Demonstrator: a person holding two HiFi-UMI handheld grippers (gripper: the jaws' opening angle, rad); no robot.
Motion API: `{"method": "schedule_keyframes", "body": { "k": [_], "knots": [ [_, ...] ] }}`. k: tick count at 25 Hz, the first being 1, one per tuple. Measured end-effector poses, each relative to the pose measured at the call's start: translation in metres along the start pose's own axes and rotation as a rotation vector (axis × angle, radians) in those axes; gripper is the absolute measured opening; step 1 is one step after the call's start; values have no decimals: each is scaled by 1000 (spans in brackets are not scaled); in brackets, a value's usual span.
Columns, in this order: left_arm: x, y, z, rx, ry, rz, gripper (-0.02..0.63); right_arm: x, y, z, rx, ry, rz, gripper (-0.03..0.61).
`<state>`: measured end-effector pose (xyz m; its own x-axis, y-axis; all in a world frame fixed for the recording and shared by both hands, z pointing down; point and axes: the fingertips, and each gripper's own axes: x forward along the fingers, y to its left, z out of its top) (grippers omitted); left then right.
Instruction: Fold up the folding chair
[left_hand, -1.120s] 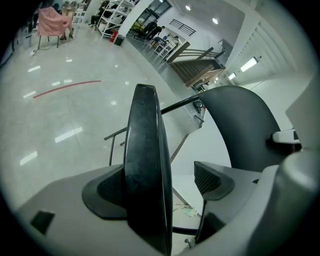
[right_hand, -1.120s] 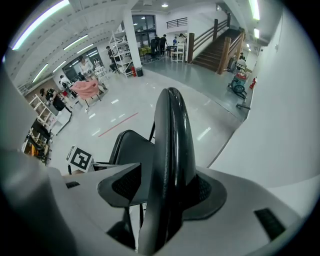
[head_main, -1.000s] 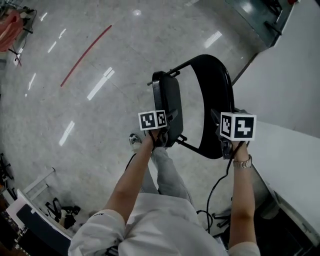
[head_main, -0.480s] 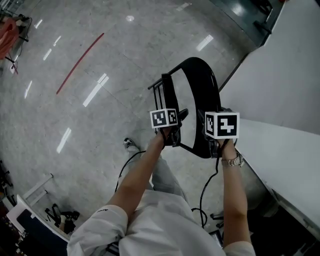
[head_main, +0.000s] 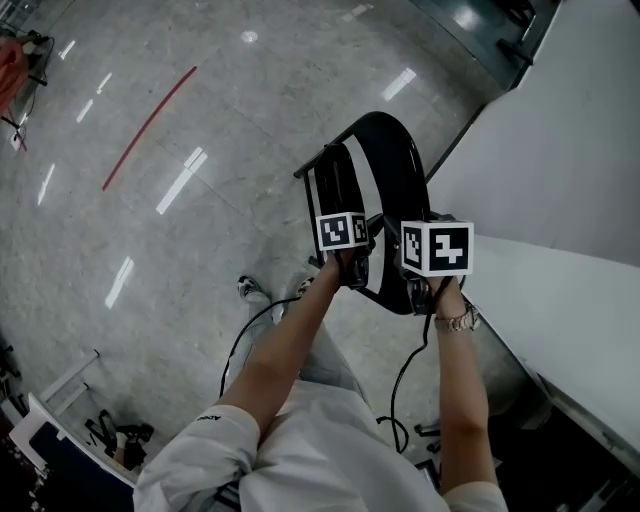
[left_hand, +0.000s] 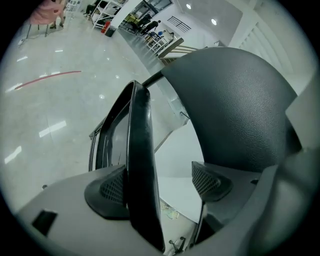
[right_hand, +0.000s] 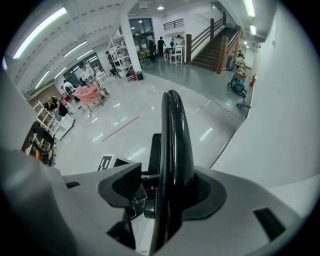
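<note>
Since a second ago the left gripper (left_hand: 159, 182) has carried the seat (left_hand: 140, 150) in toward the backrest (left_hand: 235, 105), so the gap between the two panels has narrowed to a slim wedge. Its fingers (left_hand: 112, 187) have just been closing a little. They stand wide apart, with the seat's edge between them. The seat lies against the finger farther from the backrest, and the other pad (left_hand: 207, 180) is clear of it, with open space showing between.

The right gripper (right_hand: 160, 187) has kept its place on the backrest's top rim. Its fingers straddle the rim. The right-hand pad (right_hand: 202, 192) sits against the black panel, while the left-hand pad (right_hand: 122, 185) seems to stand just off it, with a narrow slit where chair hardware shows through.

In the head view both marker cubes, the left cube (head_main: 342, 232) and the right cube (head_main: 437, 248), sit close together at the near end of the backrest, with the person's forearms running down from them. A wristwatch (head_main: 458, 320) shows on the right arm.

Seen whole, the folding chair (head_main: 385, 170) is nearly shut, its seat tipped up almost parallel to the backrest. It stands on a glossy grey floor (head_main: 150, 250). A white surface (head_main: 560, 150) lies just to the right of the backrest, and a red line (head_main: 150, 125) on the floor lies well off to its left. A shoe (head_main: 248, 289) shows on the floor near the backrest's lower left.
</note>
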<state>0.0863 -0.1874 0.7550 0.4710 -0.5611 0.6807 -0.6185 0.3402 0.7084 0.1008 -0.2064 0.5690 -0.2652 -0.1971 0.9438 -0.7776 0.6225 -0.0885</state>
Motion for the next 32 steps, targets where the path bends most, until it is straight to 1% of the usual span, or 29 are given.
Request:
{"method": "schedule_keyframes", "body": {
  "k": [2,4,5,7,8,10,11,12,14,16,18,20,22,23,26,27,29,30,32],
  "knots": [
    [2,-1,4,14,-14,5,400,0,-2,0,-6,2,-19,255],
    [5,1,1,11,4,-10,399,4,-3,0,-17,4,-32,255],
    [6,1,-1,21,19,-26,399,5,-4,0,-18,4,-31,255],
    [6,-1,-7,90,60,-44,399,5,-7,-1,-15,5,-24,255],
    [5,-1,-9,142,81,-32,399,5,-8,-1,-13,7,-22,255],
    [-2,4,-8,226,91,28,400,6,-11,-1,-12,11,-22,255],
    [-8,9,-5,237,79,58,399,6,-13,-2,-13,14,-24,255],
    [-15,14,-3,231,65,77,400,7,-16,-2,-14,16,-28,255],
    [-33,25,-1,198,48,80,399,8,-21,-2,-17,22,-37,255],
    [-54,34,2,187,31,76,399,7,-22,-2,-13,25,-26,255],
    [-76,36,5,205,10,68,399,5,-20,-4,-6,25,-6,255],
    [-96,29,11,252,-15,49,389,1,-15,-7,-7,25,-3,255],
    [-116,21,24,329,-47,32,359,1,-6,-8,-9,20,-8,255],
    [-127,17,32,370,-63,23,332,2,-1,-7,-8,19,-10,255],
    [-154,3,59,484,-104,-7,231,4,12,-4,-10,28,-19,255],
    [-161,-1,66,518,-113,-15,188,5,15,-4,-12,34,-25,253],
    [-172,-9,81,584,-126,-29,80,7,20,-4,-21,46,-39,255],
    [-177,-13,88,617,-127,-39,45,8,22,-5,-26,53,-47,255],
    [-187,-21,100,693,-114,-71,17,10,29,-6,-27,71,-55,253]
  ]
}}
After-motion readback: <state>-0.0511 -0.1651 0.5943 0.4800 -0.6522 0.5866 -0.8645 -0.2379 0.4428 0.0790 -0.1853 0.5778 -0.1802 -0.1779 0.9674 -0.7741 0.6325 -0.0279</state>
